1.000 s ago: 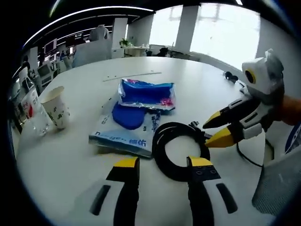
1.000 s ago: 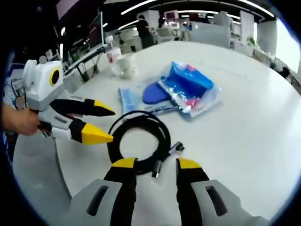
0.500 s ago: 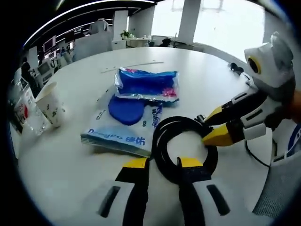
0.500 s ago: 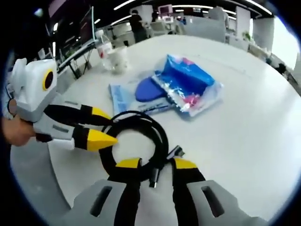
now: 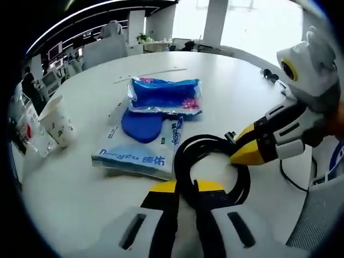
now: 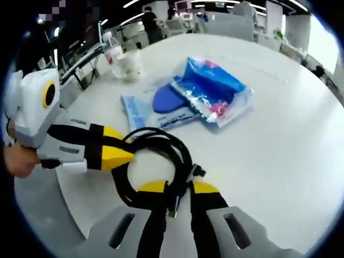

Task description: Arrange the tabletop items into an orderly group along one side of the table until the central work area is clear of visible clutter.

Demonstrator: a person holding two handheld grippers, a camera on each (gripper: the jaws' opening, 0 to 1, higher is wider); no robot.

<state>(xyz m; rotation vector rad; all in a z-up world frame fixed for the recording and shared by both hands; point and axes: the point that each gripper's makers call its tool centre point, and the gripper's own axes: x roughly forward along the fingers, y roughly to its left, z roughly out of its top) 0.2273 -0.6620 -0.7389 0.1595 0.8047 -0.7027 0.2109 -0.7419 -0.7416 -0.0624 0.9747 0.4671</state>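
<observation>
A coiled black cable (image 5: 212, 166) lies flat on the round white worktop (image 5: 80, 188). The left gripper (image 5: 185, 186) has its jaws pinched nearly together on the coil at 6 o'clock. In the right gripper view, the right gripper (image 6: 179, 187) squeezes the coil's far side, with the plug ends hanging between its jaws. Blue plastic packets (image 5: 156, 115) sit at 11 o'clock from the coil, just beside it.

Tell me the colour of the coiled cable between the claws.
Black coiled cable, clearest in the right gripper view.
</observation>
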